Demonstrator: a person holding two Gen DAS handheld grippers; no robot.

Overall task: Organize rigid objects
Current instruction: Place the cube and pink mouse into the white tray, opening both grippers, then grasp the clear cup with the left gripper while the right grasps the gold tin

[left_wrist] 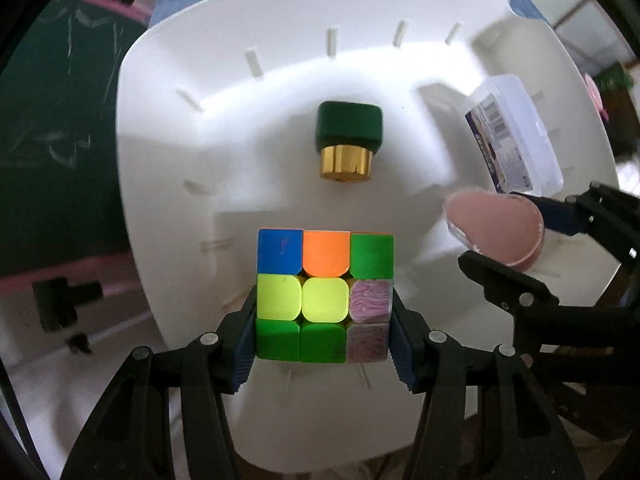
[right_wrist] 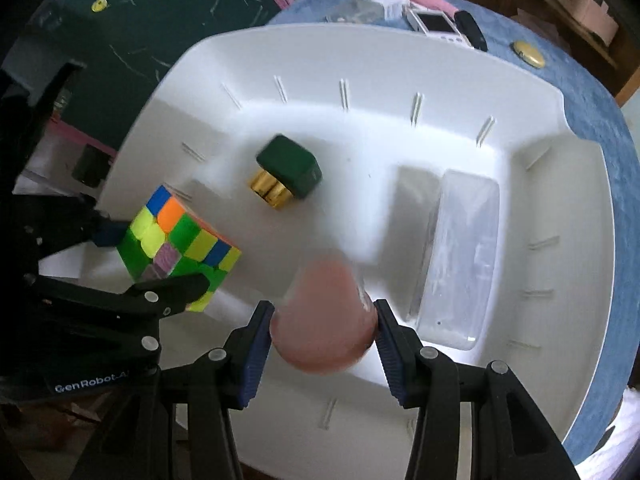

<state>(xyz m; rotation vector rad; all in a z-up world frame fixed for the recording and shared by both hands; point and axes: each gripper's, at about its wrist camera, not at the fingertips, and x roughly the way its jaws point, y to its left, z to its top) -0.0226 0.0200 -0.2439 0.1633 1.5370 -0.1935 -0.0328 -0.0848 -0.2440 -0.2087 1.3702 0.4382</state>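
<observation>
While both of my grippers hang over the white plastic tray (right_wrist: 400, 80), each is loaded and neither item is set down yet.

Nearest me, my left gripper (left_wrist: 324, 340) clamps the multicoloured puzzle cube (left_wrist: 324, 294); my right gripper (right_wrist: 324, 350) pinches a pink egg-shaped container (right_wrist: 324, 320). Already in the tray: a dark green block with a gold cap (left_wrist: 349, 140) mid-floor and a clear plastic lidded box (right_wrist: 460, 256) to one side. I judge roughly halfway. Beyond, small clutter (right_wrist: 432, 20) waits on the blue cloth (right_wrist: 592, 112); nothing blocks the drop.

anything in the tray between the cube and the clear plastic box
Yes: in the right wrist view the pink rounded container sits between the multicoloured puzzle cube and the clear plastic box.
</observation>
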